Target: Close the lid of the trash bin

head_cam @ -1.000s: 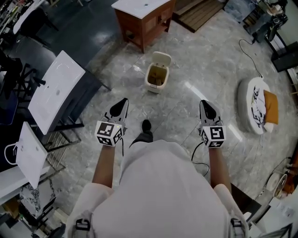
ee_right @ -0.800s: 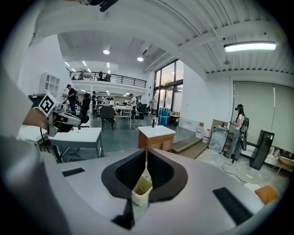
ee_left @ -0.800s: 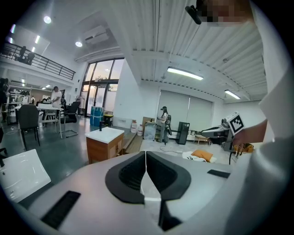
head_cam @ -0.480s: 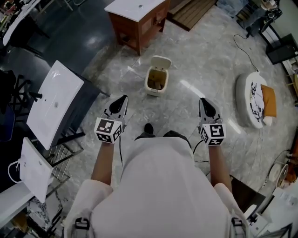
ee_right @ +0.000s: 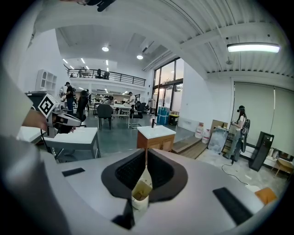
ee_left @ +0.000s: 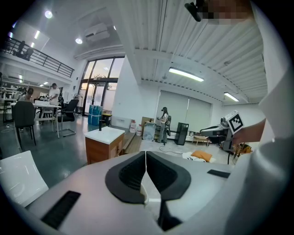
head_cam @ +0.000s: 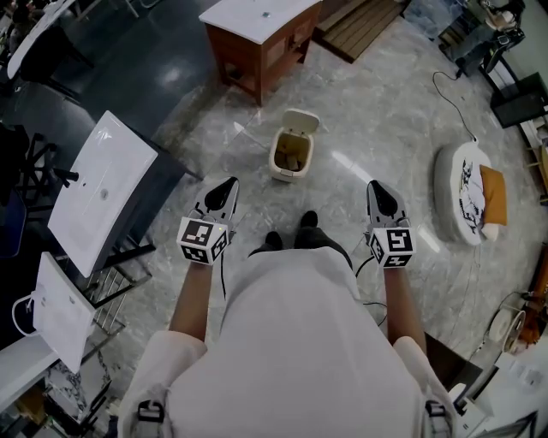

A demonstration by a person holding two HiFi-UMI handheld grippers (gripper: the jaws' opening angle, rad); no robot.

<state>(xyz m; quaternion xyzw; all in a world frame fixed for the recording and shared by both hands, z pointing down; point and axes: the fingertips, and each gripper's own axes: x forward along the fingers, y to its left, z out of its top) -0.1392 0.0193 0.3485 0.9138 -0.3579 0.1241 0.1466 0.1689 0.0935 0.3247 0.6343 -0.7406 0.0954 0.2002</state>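
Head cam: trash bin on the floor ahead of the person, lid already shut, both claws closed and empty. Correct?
Not quite. The lid is up, not shut: the head view shows it tipped back, with the trash bin open at the top. The rest holds: it sits on the floor ahead, and the left claw and right claw are closed and empty.

Floor (head_cam: 385,120): pale grey veined stone-look tiles, polished, with glare streaks; the darker floor section (head_cam: 128,51) at upper left is also glossy. Trash bin (head_cam: 291,158) and lid (head_cam: 301,121): cream plastic, smooth, slight sheen; cabinet (head_cam: 257,60) is reddish-brown wood under a smooth white top (head_cam: 257,15). Left gripper (head_cam: 224,190) and right gripper (head_cam: 378,190): matt grey plastic shells, jaws lined with black ribbed pads; cushion (head_cam: 497,195) is orange cloth.
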